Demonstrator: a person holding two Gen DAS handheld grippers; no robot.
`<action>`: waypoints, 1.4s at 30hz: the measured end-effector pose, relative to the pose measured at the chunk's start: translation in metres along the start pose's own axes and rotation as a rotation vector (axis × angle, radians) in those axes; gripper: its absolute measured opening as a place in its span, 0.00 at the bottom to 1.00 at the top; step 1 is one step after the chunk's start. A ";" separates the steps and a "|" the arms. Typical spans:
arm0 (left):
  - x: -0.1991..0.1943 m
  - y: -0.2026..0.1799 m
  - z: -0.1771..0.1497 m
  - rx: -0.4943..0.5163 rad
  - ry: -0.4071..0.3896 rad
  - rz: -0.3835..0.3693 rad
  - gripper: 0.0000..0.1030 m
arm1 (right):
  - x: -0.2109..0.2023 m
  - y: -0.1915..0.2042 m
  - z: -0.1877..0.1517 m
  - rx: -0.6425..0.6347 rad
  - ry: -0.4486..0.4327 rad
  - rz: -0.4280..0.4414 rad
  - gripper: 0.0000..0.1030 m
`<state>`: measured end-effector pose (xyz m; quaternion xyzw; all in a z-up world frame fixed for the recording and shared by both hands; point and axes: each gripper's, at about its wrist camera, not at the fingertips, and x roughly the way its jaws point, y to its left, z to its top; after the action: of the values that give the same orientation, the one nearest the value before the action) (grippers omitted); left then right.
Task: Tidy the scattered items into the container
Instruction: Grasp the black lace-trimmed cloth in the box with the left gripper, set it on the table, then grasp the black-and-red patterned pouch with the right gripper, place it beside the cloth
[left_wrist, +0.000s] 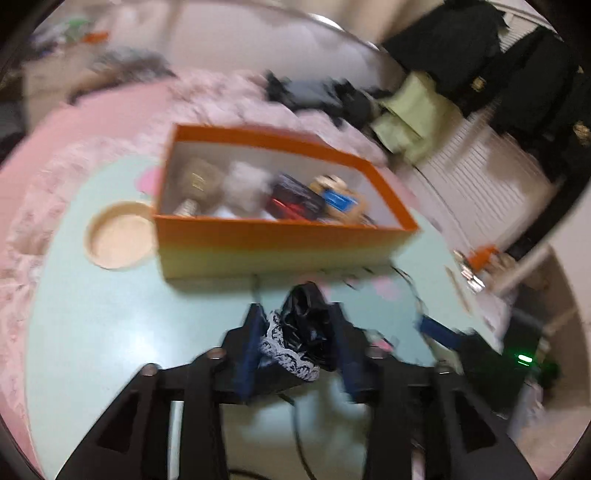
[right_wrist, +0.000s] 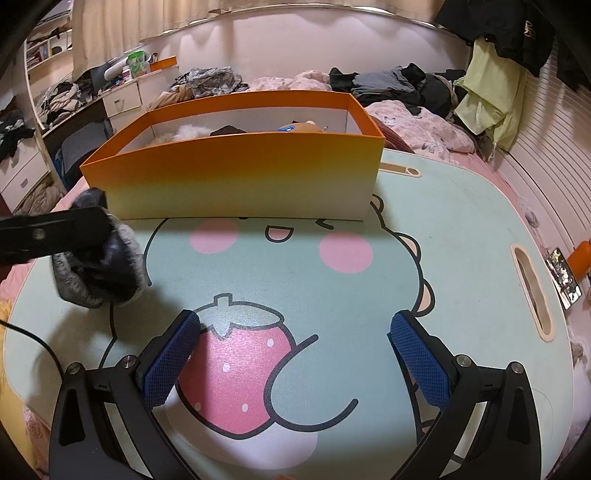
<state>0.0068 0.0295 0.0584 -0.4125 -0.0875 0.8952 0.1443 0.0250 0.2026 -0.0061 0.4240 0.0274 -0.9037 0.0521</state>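
Observation:
A black-and-white lacy cloth bundle (left_wrist: 299, 332) sits between the blue pads of my left gripper (left_wrist: 295, 310), which is shut on it just in front of the orange-to-yellow box (left_wrist: 280, 243). From the right wrist view the same bundle (right_wrist: 99, 273) hangs off the table at the left, near the box's (right_wrist: 236, 173) corner, with one dark left finger (right_wrist: 66, 225) over it. The box holds several items, among them a pale plush and a blue-labelled thing. My right gripper (right_wrist: 295, 332) stands open over the strawberry picture with nothing between its pads.
The box stands on a mint-green lap table (right_wrist: 443, 229) set on a pink bed. A round wooden recess (left_wrist: 122, 236) lies left of the box, and a slot handle (right_wrist: 532, 291) is at the right edge. A black cable (right_wrist: 37, 339) trails at the left. Clothes are heaped behind.

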 end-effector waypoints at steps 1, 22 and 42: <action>0.000 -0.002 -0.002 0.019 -0.026 0.032 0.65 | 0.000 0.000 0.000 0.001 0.000 -0.001 1.00; -0.005 0.006 -0.050 0.052 -0.085 0.209 0.98 | -0.045 -0.002 0.094 -0.228 -0.146 0.186 0.33; 0.010 0.003 -0.063 0.096 0.018 0.290 0.99 | 0.103 0.069 0.160 -0.466 0.356 0.174 0.29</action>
<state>0.0479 0.0325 0.0103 -0.4214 0.0171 0.9061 0.0340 -0.1549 0.1116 0.0163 0.5530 0.2064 -0.7768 0.2196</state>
